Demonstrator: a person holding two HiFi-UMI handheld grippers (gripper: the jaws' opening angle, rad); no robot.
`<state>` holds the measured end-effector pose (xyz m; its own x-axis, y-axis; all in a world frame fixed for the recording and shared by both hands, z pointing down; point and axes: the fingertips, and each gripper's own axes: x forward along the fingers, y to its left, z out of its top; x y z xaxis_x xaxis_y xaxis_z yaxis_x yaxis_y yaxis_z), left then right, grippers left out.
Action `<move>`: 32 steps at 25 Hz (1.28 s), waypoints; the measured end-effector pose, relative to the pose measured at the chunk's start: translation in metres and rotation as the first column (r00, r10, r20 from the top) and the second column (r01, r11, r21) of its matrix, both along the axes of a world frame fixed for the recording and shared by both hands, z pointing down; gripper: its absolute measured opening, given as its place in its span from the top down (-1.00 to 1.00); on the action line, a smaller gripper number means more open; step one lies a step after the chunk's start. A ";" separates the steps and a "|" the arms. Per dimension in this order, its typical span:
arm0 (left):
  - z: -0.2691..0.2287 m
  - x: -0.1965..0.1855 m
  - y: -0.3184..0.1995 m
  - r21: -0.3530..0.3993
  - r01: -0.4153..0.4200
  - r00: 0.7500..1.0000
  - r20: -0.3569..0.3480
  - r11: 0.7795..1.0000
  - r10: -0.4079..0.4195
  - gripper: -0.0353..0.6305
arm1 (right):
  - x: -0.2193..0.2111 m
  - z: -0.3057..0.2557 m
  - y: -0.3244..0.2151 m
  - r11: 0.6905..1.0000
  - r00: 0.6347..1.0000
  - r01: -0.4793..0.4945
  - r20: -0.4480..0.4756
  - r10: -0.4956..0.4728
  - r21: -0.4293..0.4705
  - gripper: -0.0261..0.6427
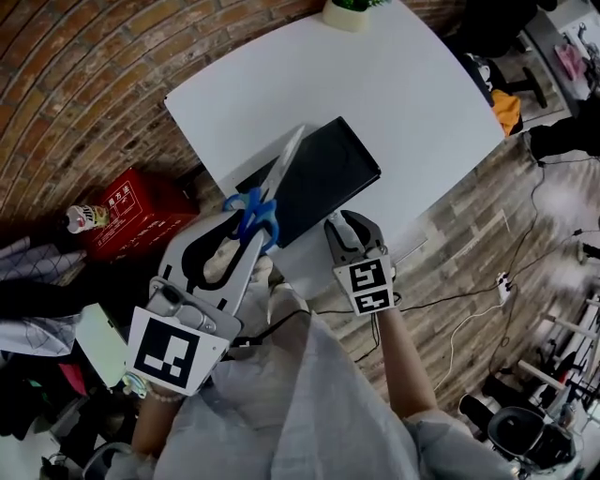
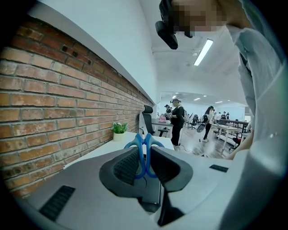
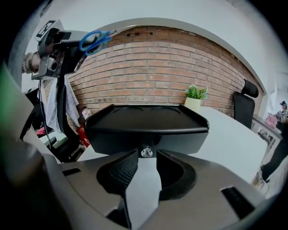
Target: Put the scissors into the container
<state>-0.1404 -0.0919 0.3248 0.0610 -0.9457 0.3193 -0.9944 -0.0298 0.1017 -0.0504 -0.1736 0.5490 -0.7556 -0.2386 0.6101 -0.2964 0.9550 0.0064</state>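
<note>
Over at nine o'clock in the head view we've got a red box (image 1: 127, 211) on the floor by the brick wall (image 1: 84, 84). Just inboard, at about seven o'clock, here's the left gripper (image 1: 242, 232), raised and clenched on the scissors (image 1: 274, 180). Its own view shows it plainly: both pads press on the blue handle loops, which poke up out of the gap. The blades are shut and point to one o'clock, their tips crossing the nine-o'clock edge of the container (image 1: 323, 173) as we look down. The right gripper view puts them high at eleven o'clock, well above the box, so the scissors are in the air in that grip, not inside anything. Centre frame, the black container sits on the white table (image 1: 412, 84), with a raised rim round its flat top. At its six-o'clock end we find the right gripper (image 1: 345, 225), jaws released with a narrow gap and nothing clamped. A small metal knob (image 3: 145, 152) on the container's front face sits just at the tips, in line with that gap. Up at twelve o'clock, a plant pot (image 1: 349, 11) stands on the table's far edge.
</note>
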 end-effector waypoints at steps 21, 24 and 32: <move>0.003 0.001 -0.006 -0.014 -0.050 0.999 0.001 0.999 0.050 0.60 | 0.003 0.007 -0.002 0.999 0.999 -0.047 -0.008 0.047 0.012 0.65; 0.003 0.004 -0.007 -0.015 -0.068 0.998 -0.001 0.998 0.068 0.60 | 0.010 0.007 0.000 0.998 0.998 -0.061 -0.014 0.062 0.013 0.65; 0.004 0.021 -0.014 -0.017 -0.133 0.991 -0.003 0.991 0.133 0.60 | 0.034 0.008 0.005 0.994 0.994 -0.104 -0.025 0.105 0.015 0.65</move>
